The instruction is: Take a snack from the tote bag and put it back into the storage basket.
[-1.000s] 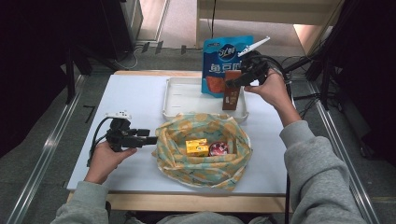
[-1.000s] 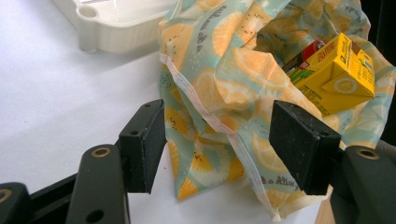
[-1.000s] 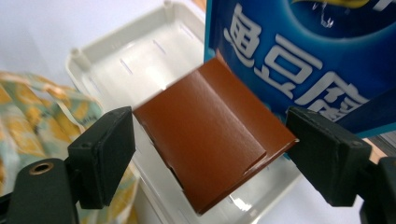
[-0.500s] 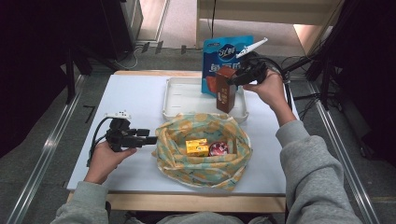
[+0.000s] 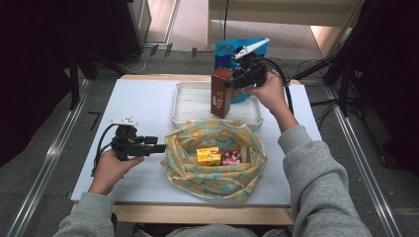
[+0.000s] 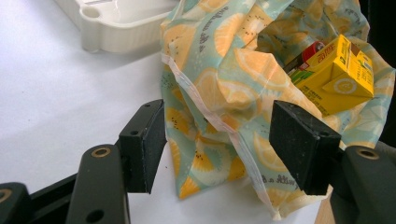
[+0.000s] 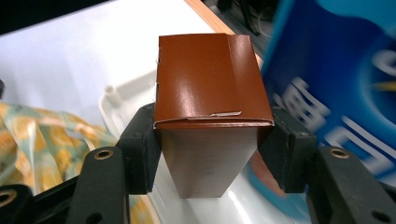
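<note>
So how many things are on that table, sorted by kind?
Boxes: 2, the brown box held in the right gripper and the yellow carton
Round red can: 1
Blue snack bag: 1
White tray: 1
Citrus-print cloth bag: 1
Total: 6

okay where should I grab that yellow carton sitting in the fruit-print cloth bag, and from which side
Take the yellow carton from above, across its two long flat sides. It lies on its side in the bag, whose raised cloth walls block a level approach. The red can lies close on one end, so I'd set the tool's jaws across the width, not end to end.
</note>
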{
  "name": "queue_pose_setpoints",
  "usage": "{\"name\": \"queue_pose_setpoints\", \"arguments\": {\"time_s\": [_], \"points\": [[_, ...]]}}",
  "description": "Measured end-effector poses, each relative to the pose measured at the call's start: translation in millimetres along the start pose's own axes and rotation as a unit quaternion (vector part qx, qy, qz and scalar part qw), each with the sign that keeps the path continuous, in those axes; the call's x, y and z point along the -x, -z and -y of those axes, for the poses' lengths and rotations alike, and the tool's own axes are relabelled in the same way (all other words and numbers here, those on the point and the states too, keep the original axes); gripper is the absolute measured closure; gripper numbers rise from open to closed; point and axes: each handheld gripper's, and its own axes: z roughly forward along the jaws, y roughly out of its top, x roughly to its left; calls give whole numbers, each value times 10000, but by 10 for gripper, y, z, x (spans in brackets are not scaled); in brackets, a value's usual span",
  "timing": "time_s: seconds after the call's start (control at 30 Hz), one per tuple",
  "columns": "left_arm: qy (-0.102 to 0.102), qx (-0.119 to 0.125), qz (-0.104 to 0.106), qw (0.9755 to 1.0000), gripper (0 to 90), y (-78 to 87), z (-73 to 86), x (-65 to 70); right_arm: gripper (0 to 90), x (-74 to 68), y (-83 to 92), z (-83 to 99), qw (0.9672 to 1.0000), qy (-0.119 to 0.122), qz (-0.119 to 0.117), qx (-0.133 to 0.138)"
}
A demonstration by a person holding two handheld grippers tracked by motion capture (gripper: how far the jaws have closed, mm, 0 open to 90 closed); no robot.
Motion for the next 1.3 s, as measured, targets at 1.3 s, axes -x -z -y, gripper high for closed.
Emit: {"name": "queue_pose_setpoints", "arguments": {"time_s": [1.3], "points": [[24, 39, -6, 10000, 374, 31, 18, -7, 448, -23, -174, 7, 9987, 168, -465, 126]]}}
